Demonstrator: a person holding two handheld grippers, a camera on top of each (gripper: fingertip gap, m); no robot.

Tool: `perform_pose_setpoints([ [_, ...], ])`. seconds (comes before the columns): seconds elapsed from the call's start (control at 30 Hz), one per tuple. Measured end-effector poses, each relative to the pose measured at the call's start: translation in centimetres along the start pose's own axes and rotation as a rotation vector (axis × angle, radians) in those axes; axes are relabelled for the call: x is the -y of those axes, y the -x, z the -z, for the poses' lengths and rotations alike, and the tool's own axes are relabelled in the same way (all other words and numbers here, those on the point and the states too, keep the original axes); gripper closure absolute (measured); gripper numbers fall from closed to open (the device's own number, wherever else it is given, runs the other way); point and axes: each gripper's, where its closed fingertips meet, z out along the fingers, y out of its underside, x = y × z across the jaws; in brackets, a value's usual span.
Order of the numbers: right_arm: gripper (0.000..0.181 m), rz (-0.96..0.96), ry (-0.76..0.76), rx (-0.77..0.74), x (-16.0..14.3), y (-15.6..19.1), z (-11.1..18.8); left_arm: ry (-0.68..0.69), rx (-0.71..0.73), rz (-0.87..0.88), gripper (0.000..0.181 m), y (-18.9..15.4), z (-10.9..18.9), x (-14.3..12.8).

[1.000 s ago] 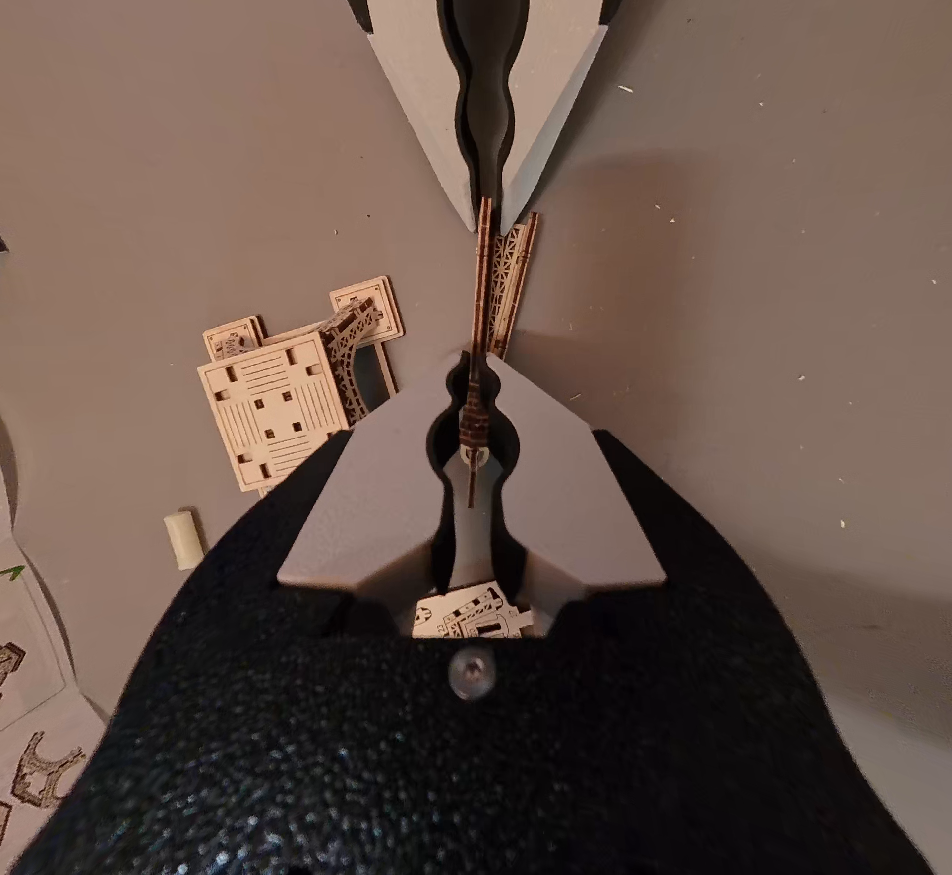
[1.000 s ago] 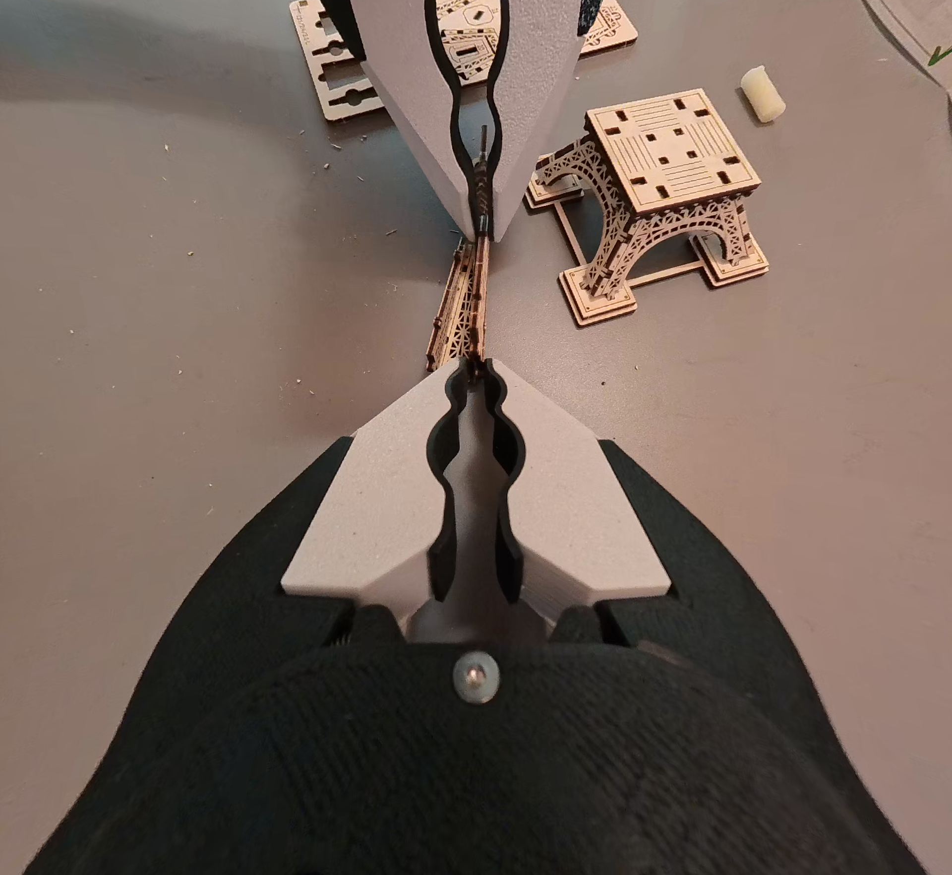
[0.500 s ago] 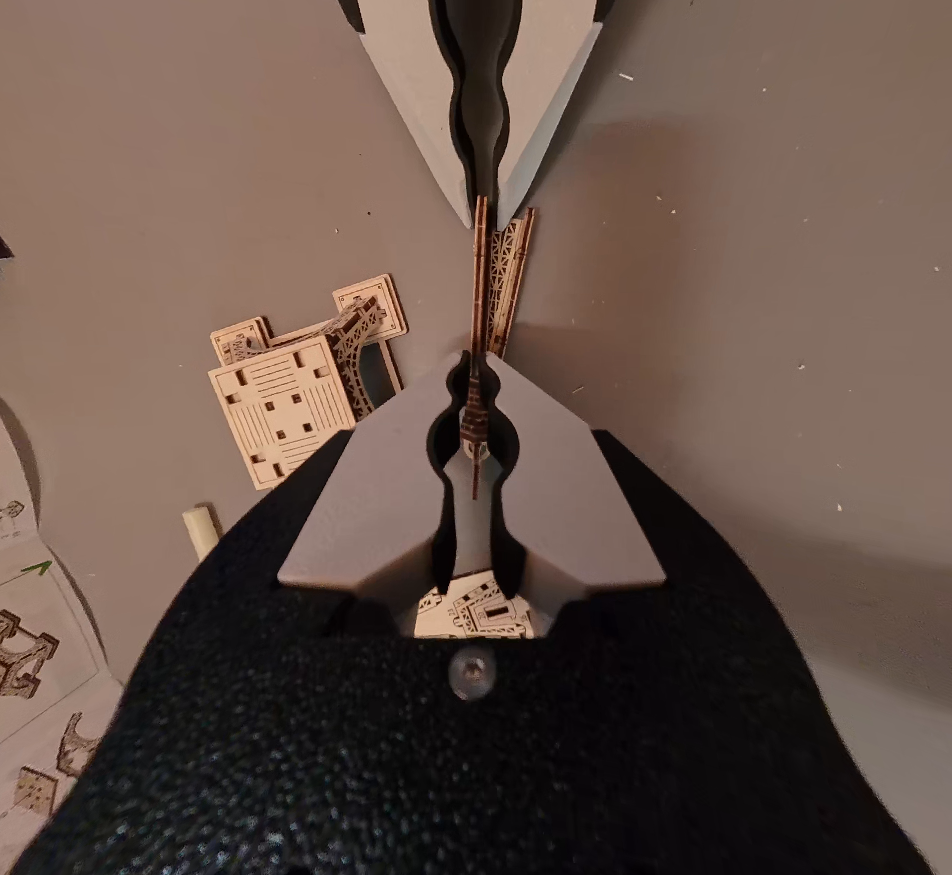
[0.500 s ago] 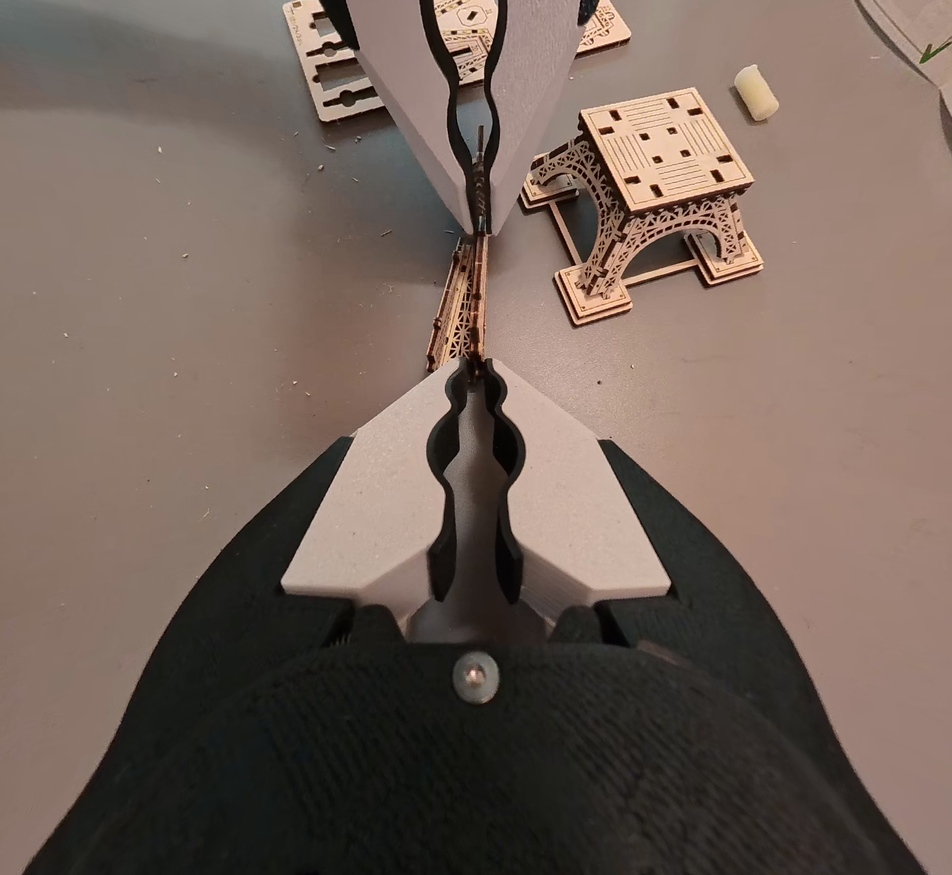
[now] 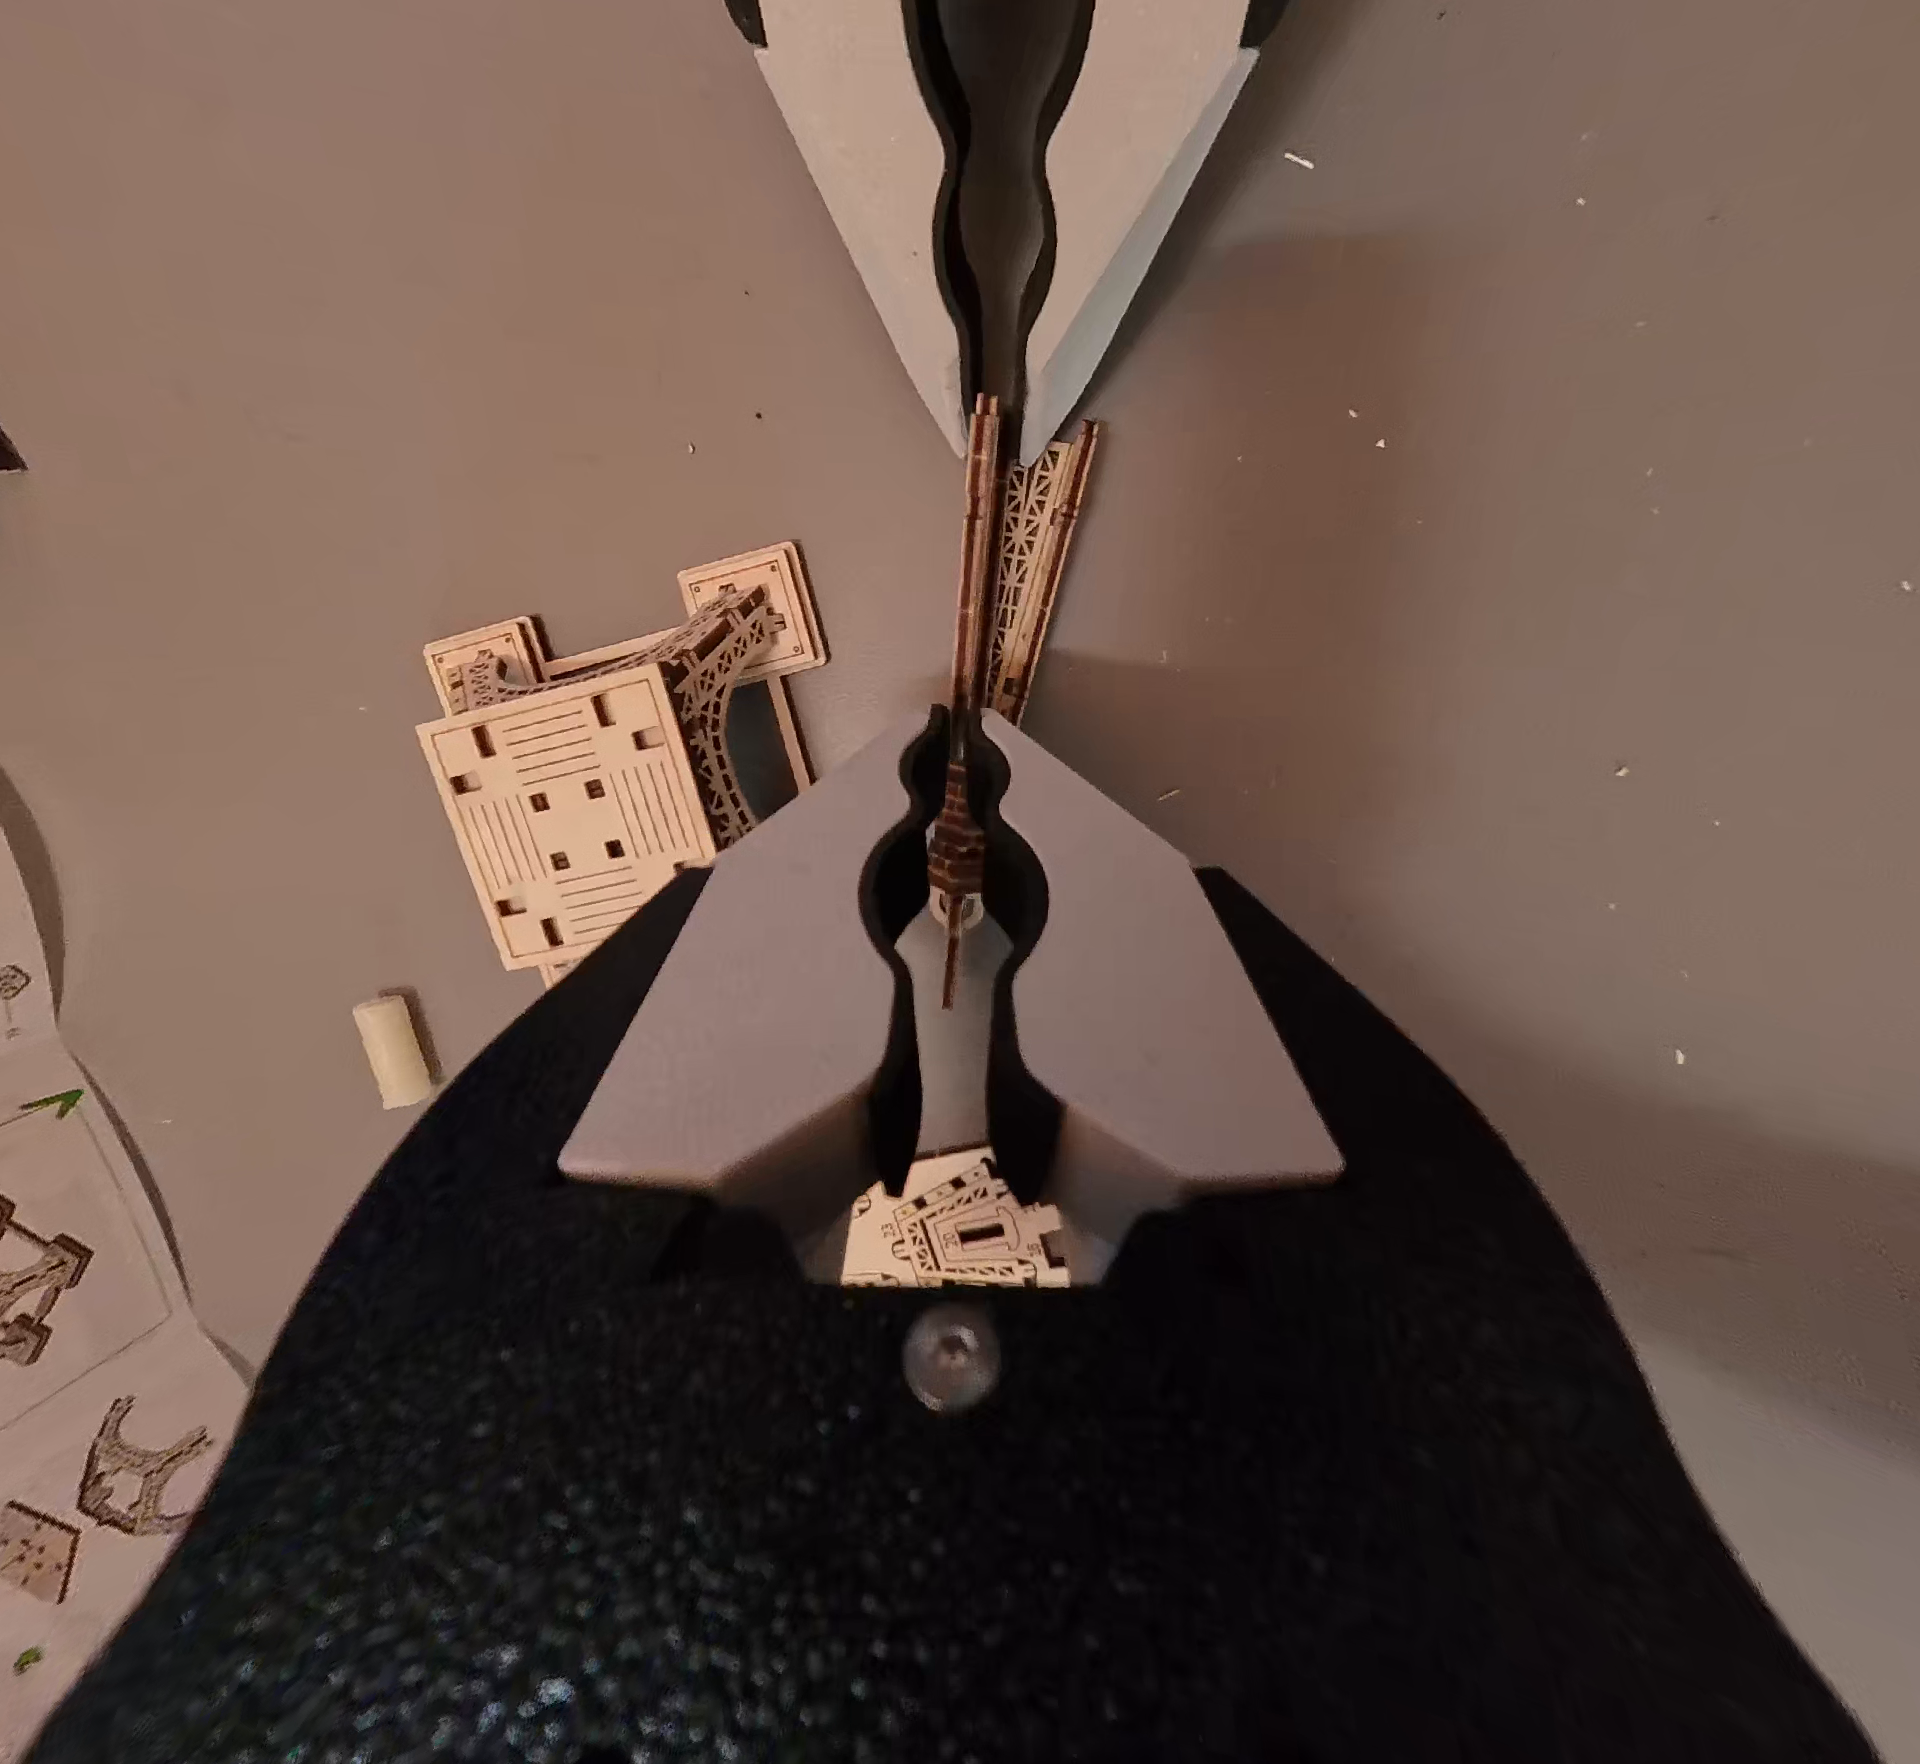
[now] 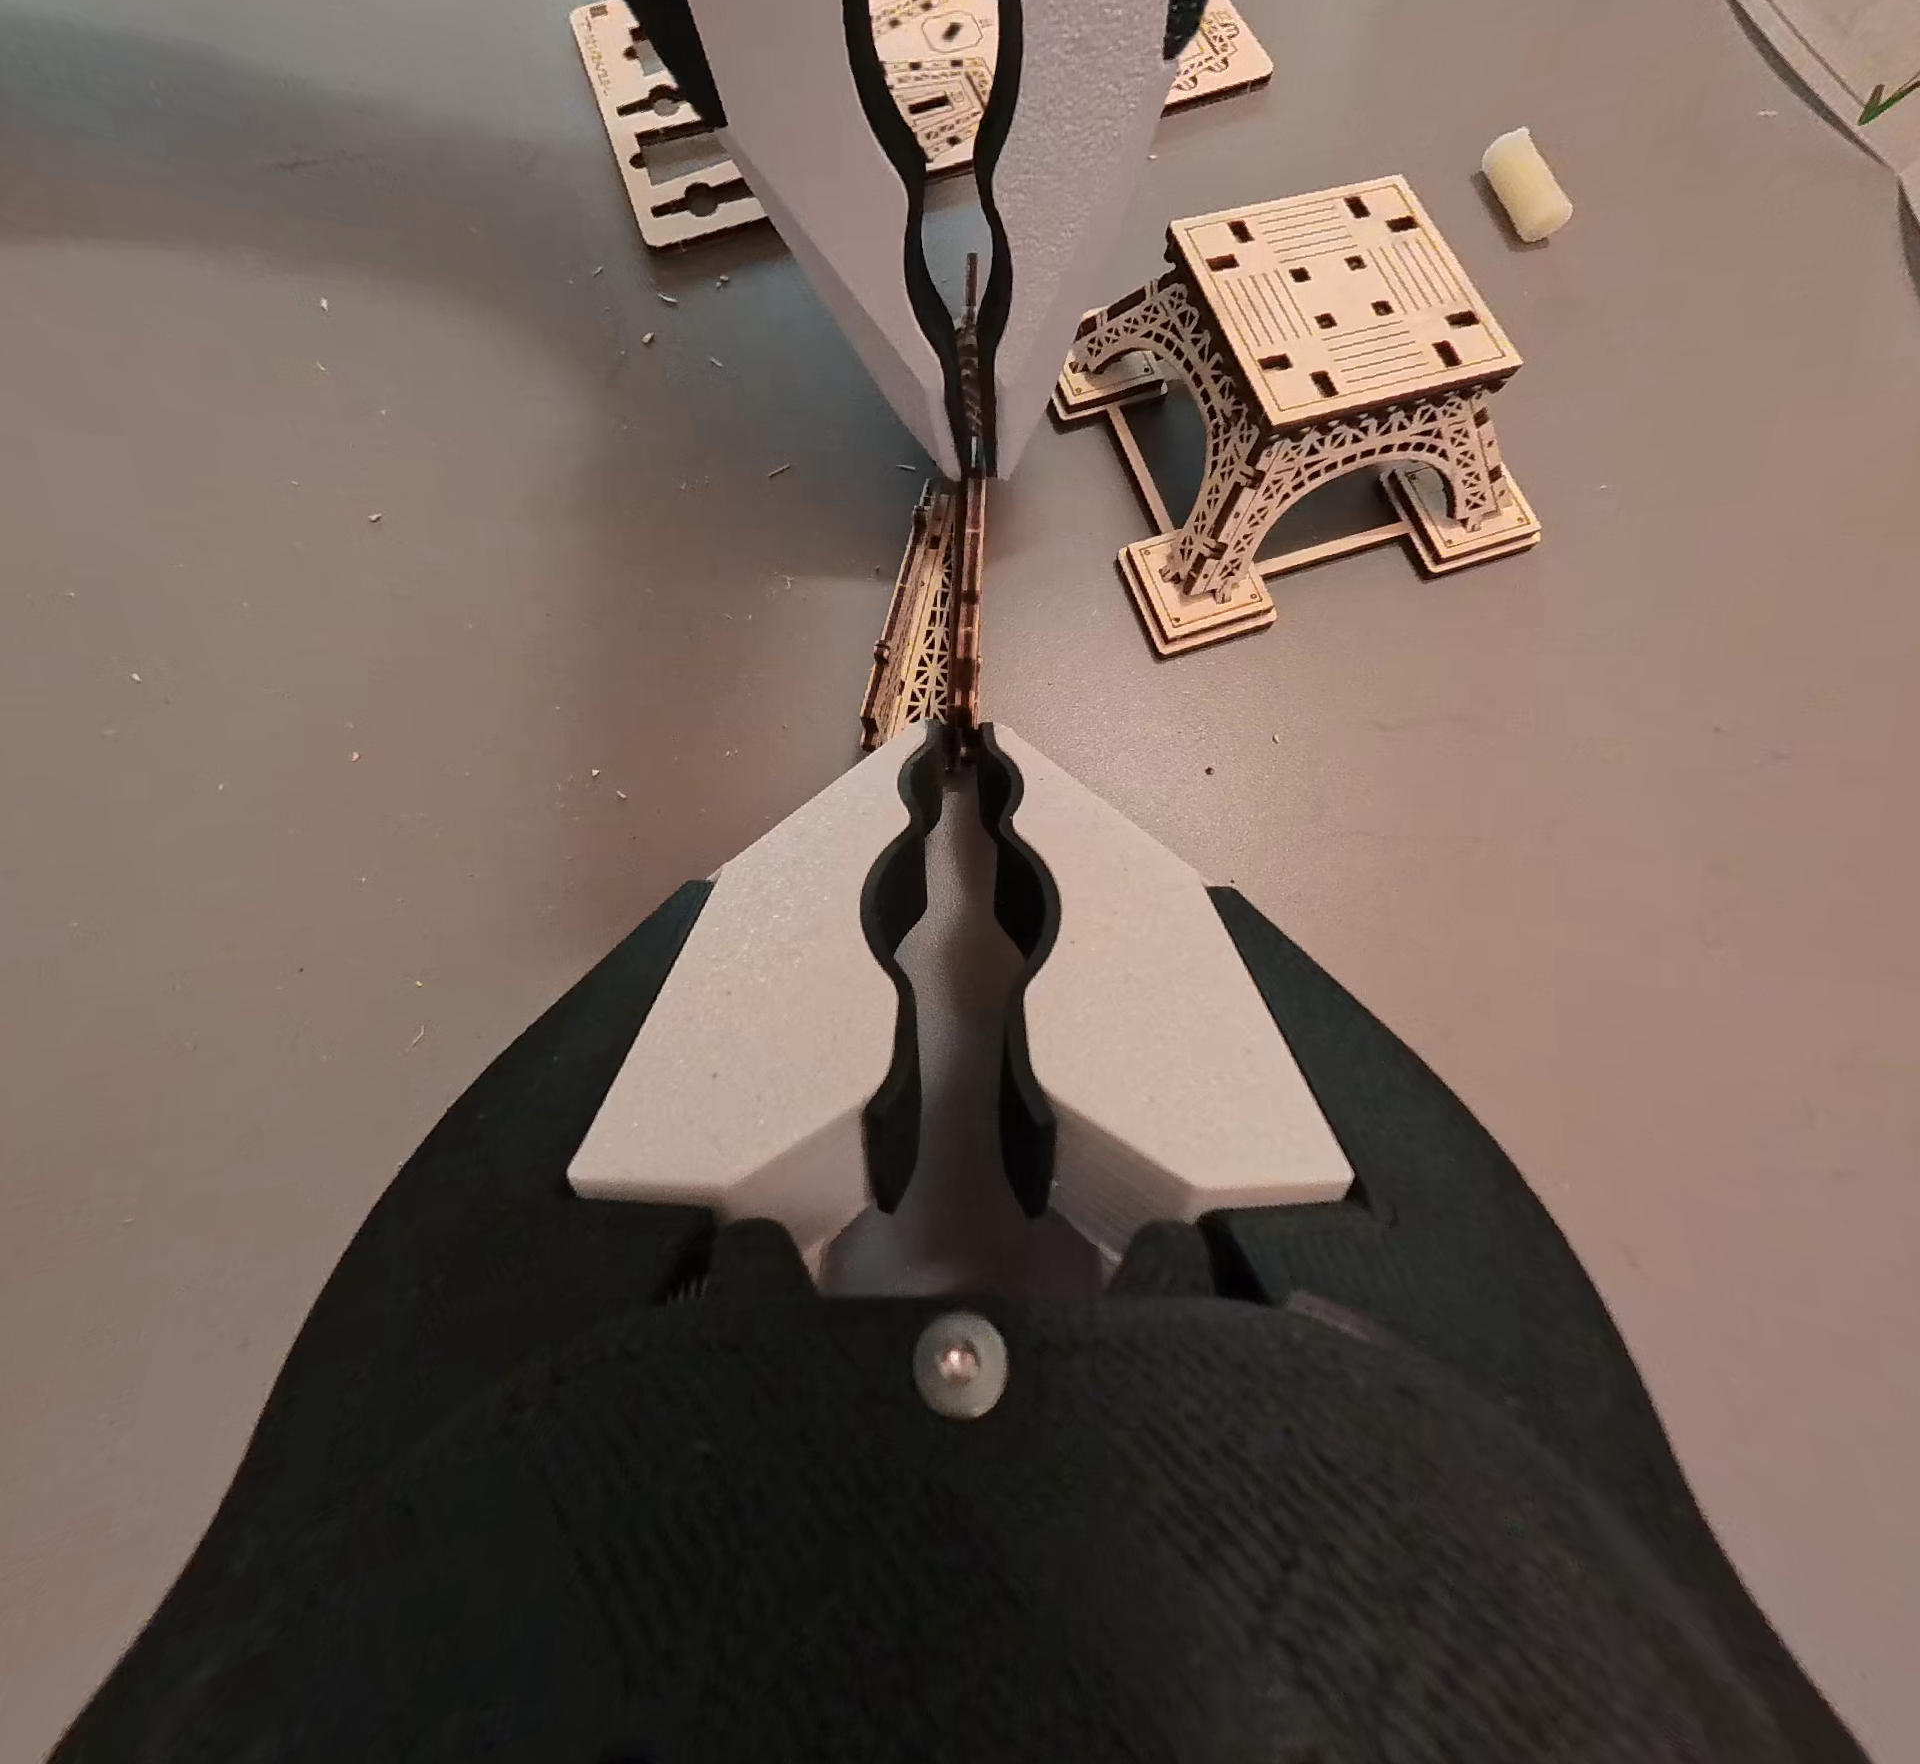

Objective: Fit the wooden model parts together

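Two grippers face each other over a grey table [image 6: 312,779], and both hold the same long, thin wooden tower spire with a criss-cross lattice [image 6: 961,592]. The left gripper [image 5: 961,738] has its jaws clenched on the thin, dark top end of the spire, and a little tip pokes back between them. The right gripper [image 6: 961,738] has its jaws clenched on the wide end. So the spire hangs in the air between them, lying almost flat, above the table.

A second flat lattice wall [image 6: 914,613] sits just beside the first, touching it along one long edge. I think the step in hand is joining or squeezing the spire's walls so they stay together.

To the right, a little farther off, stands the pale wooden tower base with four arched legs and a flat square top full of small slots [image 6: 1340,332]. It is apart from the spire. Far behind is a flat wooden sheet with cut-out holes [image 6: 665,135]. A small cream plastic tube [image 6: 1525,185] lies to the right of the base, and a paper guide [image 5: 62,1299] is near it.

Next, I think the spire has to be stood up, wide end down, and pushed softly into the slots on the base. The thin wood could snap, so the push should be gentle and straight.
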Motion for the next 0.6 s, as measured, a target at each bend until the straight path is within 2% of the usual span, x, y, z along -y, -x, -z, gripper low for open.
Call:
perform_pose_setpoints([
  [0.2, 0.178, 0.005, 0.000, -0.004, 0.01, 0.00, 0.01, 0.051, 0.002, -0.012, 0.180, -0.03, -0.03, -0.05],
  [0.6, 0.178, 0.002, 0.000, -0.003, 0.02, 0.00, 0.00, 0.070, -0.004, -0.003, 0.181, -0.06, -0.15, -0.08],
])
